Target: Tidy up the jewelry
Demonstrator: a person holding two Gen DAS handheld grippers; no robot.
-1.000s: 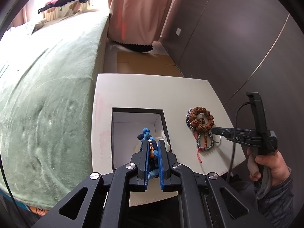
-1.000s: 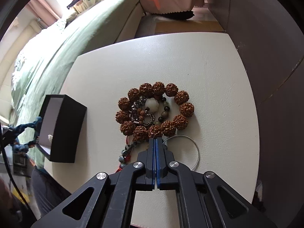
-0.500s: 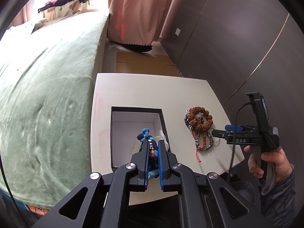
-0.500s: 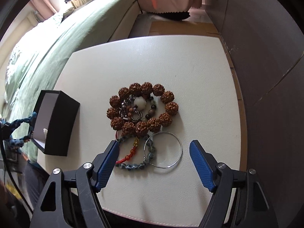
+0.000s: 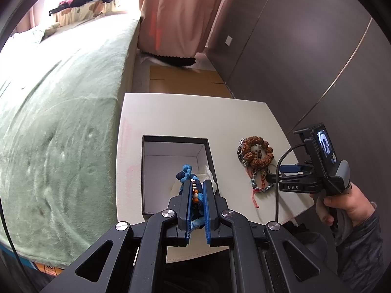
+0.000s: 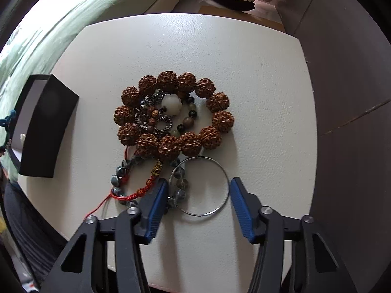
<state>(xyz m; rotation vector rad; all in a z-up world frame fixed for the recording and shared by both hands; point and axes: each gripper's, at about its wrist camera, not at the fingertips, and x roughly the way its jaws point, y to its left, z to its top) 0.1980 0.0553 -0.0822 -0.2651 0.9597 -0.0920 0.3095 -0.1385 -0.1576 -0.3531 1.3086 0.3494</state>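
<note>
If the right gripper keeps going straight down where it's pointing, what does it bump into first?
Probably the thin silver bangle: the right gripper points down with its open jaws, which have just been closing, either side of it. Depth is hard to judge; its left finger may meet the grey bead bracelet first.

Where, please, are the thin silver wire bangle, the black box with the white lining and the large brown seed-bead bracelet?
Thin silver wire bangle (image 6: 228,190): right wrist view, on its right-hand arc.
Black box with white lining (image 5: 212,156): left wrist view, on its right wall.
Large brown seed-bead bracelet (image 6: 217,101): right wrist view, on a right-side bead.
</note>
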